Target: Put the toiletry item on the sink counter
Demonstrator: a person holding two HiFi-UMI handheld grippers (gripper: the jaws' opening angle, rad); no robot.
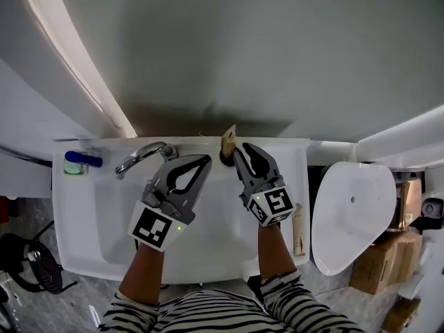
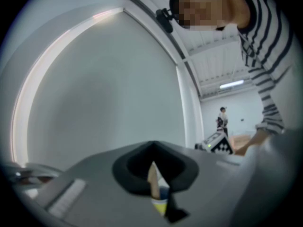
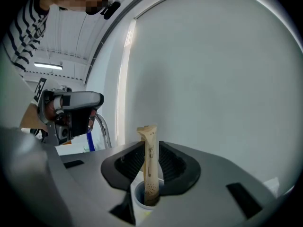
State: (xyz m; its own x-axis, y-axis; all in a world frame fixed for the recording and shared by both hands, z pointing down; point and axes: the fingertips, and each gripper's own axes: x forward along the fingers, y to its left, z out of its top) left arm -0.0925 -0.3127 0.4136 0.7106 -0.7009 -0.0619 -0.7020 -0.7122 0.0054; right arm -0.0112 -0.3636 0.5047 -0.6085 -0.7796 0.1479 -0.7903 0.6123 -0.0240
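A tan toiletry tube (image 1: 228, 141) stands upright in a small cup at the back edge of the white sink counter (image 1: 291, 155). My right gripper (image 1: 234, 150) is at the tube. In the right gripper view its ridged pads sit close on both sides of the tube (image 3: 150, 164), shut on it, and the tube's foot is inside the cup (image 3: 140, 200). My left gripper (image 1: 205, 159) hovers over the basin just left of the tube, shut and empty. Through the loop of its jaws the left gripper view shows the tube (image 2: 153, 176) and the cup (image 2: 161, 205).
A chrome faucet (image 1: 142, 155) stands at the back left of the basin (image 1: 104, 220). A blue item (image 1: 82, 161) lies at the counter's far left corner. A wooden piece (image 1: 299, 229) lies on the right rim. A white toilet (image 1: 350, 214) and cardboard boxes (image 1: 381, 266) stand to the right.
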